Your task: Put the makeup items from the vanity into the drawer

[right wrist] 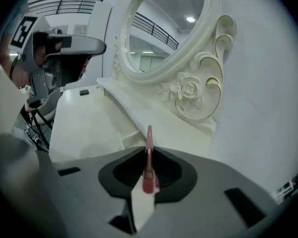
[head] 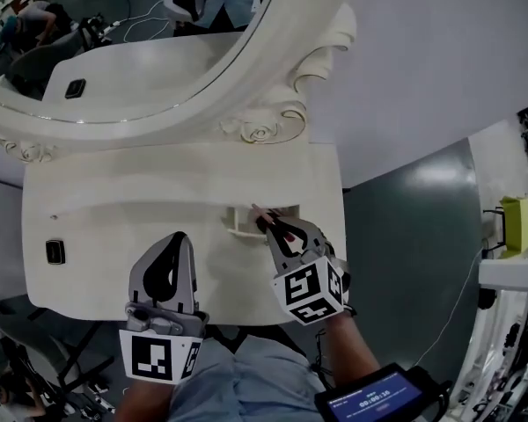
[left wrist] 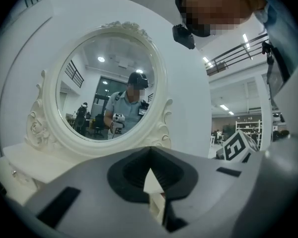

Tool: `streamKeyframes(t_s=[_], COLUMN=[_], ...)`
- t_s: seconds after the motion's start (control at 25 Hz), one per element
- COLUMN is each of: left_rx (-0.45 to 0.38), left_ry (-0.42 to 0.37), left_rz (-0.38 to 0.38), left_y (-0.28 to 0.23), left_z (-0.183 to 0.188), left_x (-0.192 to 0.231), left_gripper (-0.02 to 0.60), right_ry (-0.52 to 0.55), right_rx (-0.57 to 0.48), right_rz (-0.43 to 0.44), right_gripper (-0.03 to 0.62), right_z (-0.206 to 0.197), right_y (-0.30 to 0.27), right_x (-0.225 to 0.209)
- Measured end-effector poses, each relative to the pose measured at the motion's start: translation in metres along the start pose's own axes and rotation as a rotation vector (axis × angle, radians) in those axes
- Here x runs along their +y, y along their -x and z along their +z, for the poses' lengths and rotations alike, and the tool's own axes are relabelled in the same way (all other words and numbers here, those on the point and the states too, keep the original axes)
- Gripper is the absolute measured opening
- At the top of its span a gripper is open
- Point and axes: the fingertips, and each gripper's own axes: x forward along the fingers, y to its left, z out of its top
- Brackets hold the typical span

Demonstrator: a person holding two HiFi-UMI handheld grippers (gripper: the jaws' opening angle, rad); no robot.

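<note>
1. At the right end of the vanity top (head: 141,209), in the head view, the right gripper (head: 277,227) hangs over a small open drawer (head: 240,227) in the raised back shelf. It is clamped on a slim pink makeup stick (head: 262,214). The left gripper (head: 176,244) hovers above the front edge, and a small black item (head: 55,251) lies near the left edge.
2. In the left gripper view, the left gripper (left wrist: 149,157) has its jaws pressed together with nothing between them. It faces the oval mirror (left wrist: 109,83).
3. In the right gripper view, the right gripper (right wrist: 148,152) pinches the stick (right wrist: 149,135) by its lower part, with the tip poking out towards the drawer (right wrist: 123,139) (a narrow target). I judge two risks:
   - Let go too early or off to one side, the stick could hit the drawer's rim and roll away across the top.
   - With so thin a thing held so lightly, it could pivot in the jaws if its tip knocks the shelf.
</note>
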Motion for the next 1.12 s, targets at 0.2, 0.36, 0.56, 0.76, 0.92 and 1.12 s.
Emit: streamKeyframes(t_s=[0.2, 0.36, 0.56, 0.76, 0.92, 1.12], left_rx=[0.029, 0.047, 0.061, 0.06, 0.058, 0.046], left_ry=[0.006, 0.009, 0.011, 0.014, 0.014, 0.002], left_rz=[0.013, 0.04, 0.063, 0.076, 0.074, 0.074], left_y=[-0.013, -0.019, -0.027, -0.032, -0.037, -0.037], left_z=[-0.01, -0.016, -0.019, -0.02, -0.021, -0.016], left_x=[-0.006, -0.001, 0.006, 0.01, 0.009, 0.003], left_gripper=[-0.002, -0.002, -0.002, -0.002, -0.002, -0.002], right_ry=[0.026, 0.056, 0.145, 0.161, 0.114, 0.075], right_rx=[0.058, 0.058, 0.08, 0.066, 0.027, -0.022], right_rz=[0.042, 0.098, 0.202, 0.209, 0.194, 0.162], right_gripper=[0.046, 0.046, 0.045, 0.059, 0.106, 0.106], right_z=[-0.023, -0.022, -0.019, -0.018, -0.012, -0.003], right_y=[-0.009, -0.019, -0.025, -0.03, -0.028, -0.022], right_x=[-0.005, -0.002, 0.005, 0.0, -0.007, -0.015])
